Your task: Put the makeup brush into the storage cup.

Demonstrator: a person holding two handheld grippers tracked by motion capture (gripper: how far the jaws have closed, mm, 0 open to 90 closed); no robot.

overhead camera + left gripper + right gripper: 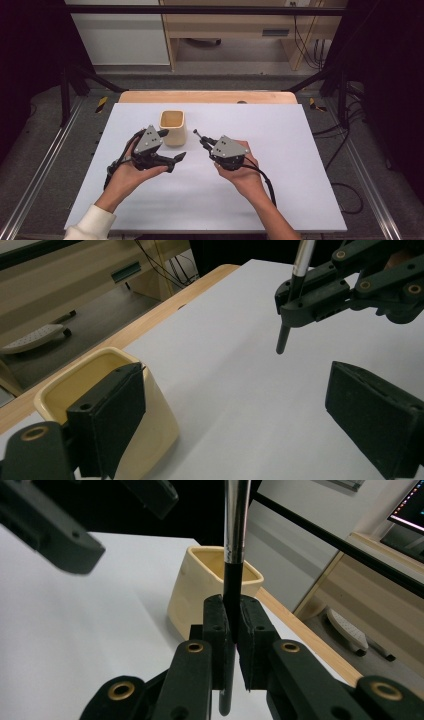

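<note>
Two grippers held over white table (280, 165), no legible writing, cream cup (173, 127) empty at 12 o'clock, left gripper (172, 161) spread wide beside it, right gripper (204, 141) clamped on metal-and-black pen (234, 555).

High view — looking down and forward over the whole white table (280, 175) from the person's side. Left gripper view: low, close, facing across toward the right gripper (300, 307). Right gripper view: equally low, facing past its own jaws. Shared by all three — the cream cup (173, 127) (150, 430) (192, 597).
</note>
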